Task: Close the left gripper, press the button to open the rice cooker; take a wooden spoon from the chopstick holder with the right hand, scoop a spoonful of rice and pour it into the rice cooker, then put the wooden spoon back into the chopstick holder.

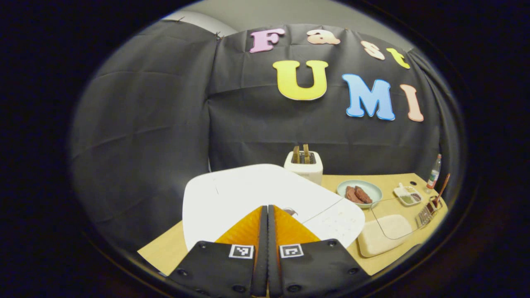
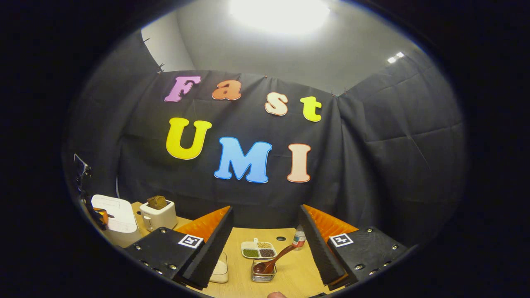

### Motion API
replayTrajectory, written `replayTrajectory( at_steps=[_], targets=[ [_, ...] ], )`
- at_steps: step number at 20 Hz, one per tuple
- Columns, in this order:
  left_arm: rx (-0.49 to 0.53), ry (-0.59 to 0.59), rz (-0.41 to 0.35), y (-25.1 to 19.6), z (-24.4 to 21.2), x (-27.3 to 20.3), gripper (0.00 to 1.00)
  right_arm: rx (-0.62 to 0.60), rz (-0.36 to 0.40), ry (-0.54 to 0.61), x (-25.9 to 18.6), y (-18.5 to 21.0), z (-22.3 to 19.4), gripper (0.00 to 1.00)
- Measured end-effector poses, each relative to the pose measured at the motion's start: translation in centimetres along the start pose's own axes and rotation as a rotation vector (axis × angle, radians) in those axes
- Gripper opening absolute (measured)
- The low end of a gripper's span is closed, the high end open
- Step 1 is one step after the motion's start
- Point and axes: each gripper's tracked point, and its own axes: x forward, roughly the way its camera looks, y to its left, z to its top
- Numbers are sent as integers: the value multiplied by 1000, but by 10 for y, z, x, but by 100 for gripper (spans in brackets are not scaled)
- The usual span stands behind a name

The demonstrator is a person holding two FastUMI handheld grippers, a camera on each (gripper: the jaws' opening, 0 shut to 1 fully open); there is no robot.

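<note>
Early in the task, by my read: left hand-held gripper [image 1: 268,215] has its fingers pressed together, nothing between them, tips hovering right over the white lid of the rice cooker [image 1: 248,194], which looks shut. So the closing part is done; the button press seems about to happen or is happening, and I cannot tell whether the tips touch the lid or where exactly the button sits. Right hand-held gripper [image 2: 265,231] is spread wide and empty, aimed at the worktop [image 2: 290,273], with the wooden spoon [image 2: 273,258] between its fingers in the picture but farther off, not grasped. The spoon stands bowl-down, handle leaning to the right, in the chopstick holder [image 2: 263,275], a small wire-looking rack. Left to do: open the lid, take the spoon, scoop, pour, return the spoon. Containers: clear tub of white rice [image 1: 383,234] just right of the cooker in the left gripper view, with a transparent upper part; a partly hidden edge of it shows behind the right gripper's left finger. Divided small tray [image 2: 258,249] holds green, brown and dark grains in separate compartments, just behind the holder. Pale plate [image 1: 359,191] carries two brown pieces, food type unclear. White toaster [image 1: 304,165] behind the cooker has two slices sticking up. Small bottle [image 2: 299,238] stands near the tray at the back of the worktop.
</note>
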Motion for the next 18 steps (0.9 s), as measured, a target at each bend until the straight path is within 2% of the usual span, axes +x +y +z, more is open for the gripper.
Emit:
replayTrajectory(
  at_steps=[3, 7, 12, 13, 15, 16, 18],
  targets=[
    [-1, 42, -20, -9, -1, 4, 9, 7, 38, 1, 7, 8, -6, 96],
    [-1, -3, 46, -6, 19, -1, 8, 55, 93, -5, 34, 1, -12, 95],
    [6, -156, 168, 17, 92, -34, 8, 53, 133, -21, 72, -21, -22, 95],
    [2, -182, 188, 20, 106, -40, 11, 57, 137, -20, 77, -25, -24, 95],
    [-25, -214, 171, 15, 129, -52, 10, 69, 138, -11, 88, -34, -33, 95],
    [-41, -222, 153, 6, 136, -64, 31, 77, 140, -2, 92, -37, -40, 95],
    [-36, -275, 168, 3, 158, -82, 74, 99, 141, 27, 103, -44, -55, 95]
  ],
)
